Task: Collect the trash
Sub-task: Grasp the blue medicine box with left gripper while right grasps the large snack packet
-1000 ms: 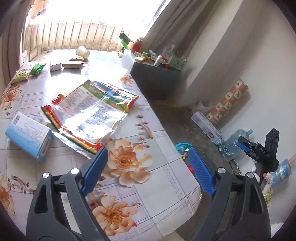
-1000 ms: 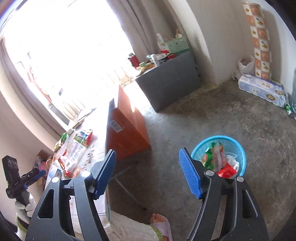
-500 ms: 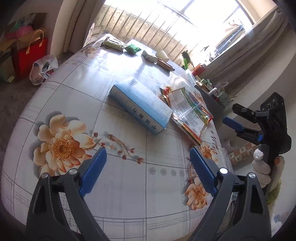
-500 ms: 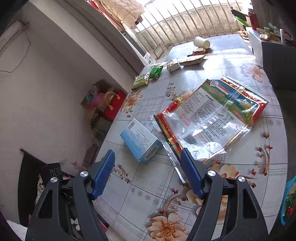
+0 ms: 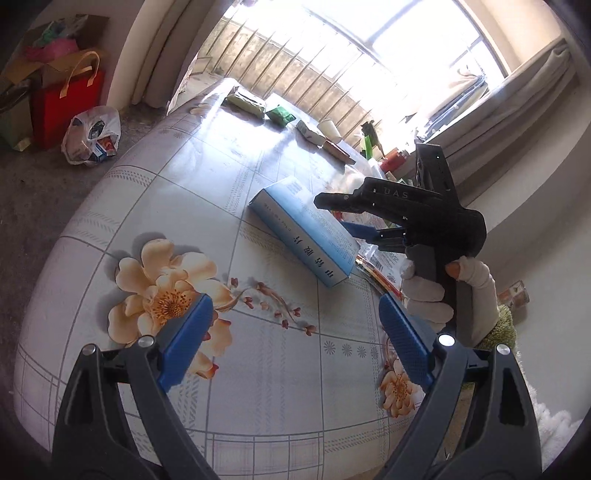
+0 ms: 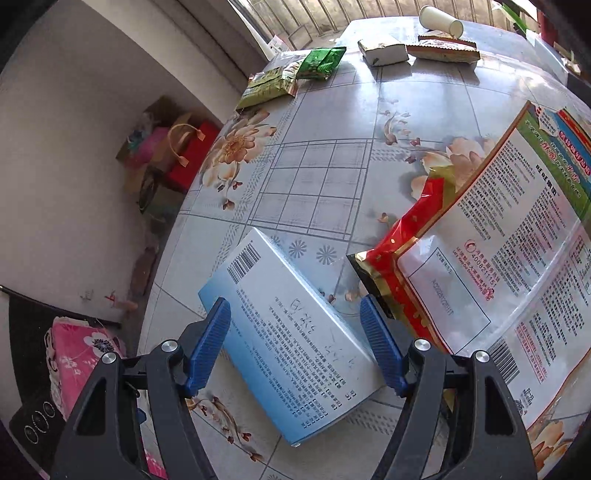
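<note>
A light blue carton (image 6: 291, 343) lies flat on the flowered tablecloth (image 6: 317, 177). My right gripper (image 6: 293, 314) hangs open just over it, one blue pad near each long side; I see neither pad pressing on it. In the left wrist view the same carton (image 5: 306, 229) lies mid-table with the right gripper (image 5: 340, 216) over its far end, held by a gloved hand (image 5: 424, 295). My left gripper (image 5: 295, 328) is open and empty above the tablecloth (image 5: 184, 192), short of the carton. A large clear, red and green wrapper (image 6: 498, 258) lies right of the carton.
At the far end lie two green packets (image 6: 321, 62), a small white box (image 6: 384, 51), a brown wrapper (image 6: 443, 50) and a tipped paper cup (image 6: 439, 18). On the floor left of the table are a red bag (image 5: 66, 99) and a plastic bag (image 5: 92, 133).
The right view has swung from the floor and a blue basket to the table, then down close over the blue carton. The left view has turned along the table; the right gripper has entered it.
</note>
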Demonstrator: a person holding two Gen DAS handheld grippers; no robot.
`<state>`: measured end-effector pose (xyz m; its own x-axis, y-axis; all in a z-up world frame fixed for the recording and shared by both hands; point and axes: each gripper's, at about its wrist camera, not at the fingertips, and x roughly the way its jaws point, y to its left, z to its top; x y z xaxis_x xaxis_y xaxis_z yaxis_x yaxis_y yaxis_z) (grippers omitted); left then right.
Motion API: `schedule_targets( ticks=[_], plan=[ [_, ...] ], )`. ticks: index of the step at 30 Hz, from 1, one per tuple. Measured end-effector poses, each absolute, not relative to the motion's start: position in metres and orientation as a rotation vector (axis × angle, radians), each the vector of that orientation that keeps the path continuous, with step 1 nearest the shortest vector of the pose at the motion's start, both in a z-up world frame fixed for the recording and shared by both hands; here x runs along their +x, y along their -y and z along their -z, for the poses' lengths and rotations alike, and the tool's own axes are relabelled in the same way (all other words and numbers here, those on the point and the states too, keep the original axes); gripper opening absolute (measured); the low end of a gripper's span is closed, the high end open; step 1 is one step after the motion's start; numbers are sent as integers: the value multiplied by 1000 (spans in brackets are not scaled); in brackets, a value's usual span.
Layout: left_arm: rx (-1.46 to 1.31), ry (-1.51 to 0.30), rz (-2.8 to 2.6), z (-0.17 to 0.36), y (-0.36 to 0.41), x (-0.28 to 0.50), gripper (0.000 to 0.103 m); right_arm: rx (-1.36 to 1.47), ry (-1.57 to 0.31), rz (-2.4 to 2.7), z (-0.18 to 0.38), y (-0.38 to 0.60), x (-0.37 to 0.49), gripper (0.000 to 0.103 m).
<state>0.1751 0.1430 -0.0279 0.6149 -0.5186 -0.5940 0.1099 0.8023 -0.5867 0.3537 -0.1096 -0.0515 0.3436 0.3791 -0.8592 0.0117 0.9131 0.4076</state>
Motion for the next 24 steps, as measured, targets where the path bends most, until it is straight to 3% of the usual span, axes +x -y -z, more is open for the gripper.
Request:
schedule_targets(
  ticks=[6,14,24],
  plan=[
    [-551,-837,386,25,-142,176,87,496,-1268,-432,44,110,298,71],
    [-485,-850,406,17,-114,198,87,592,-1059,-193,-3,213,242,71],
    [-386,-984,228,33,-77,257,87,661,-1021,107,22,284,264,71]
  ],
)
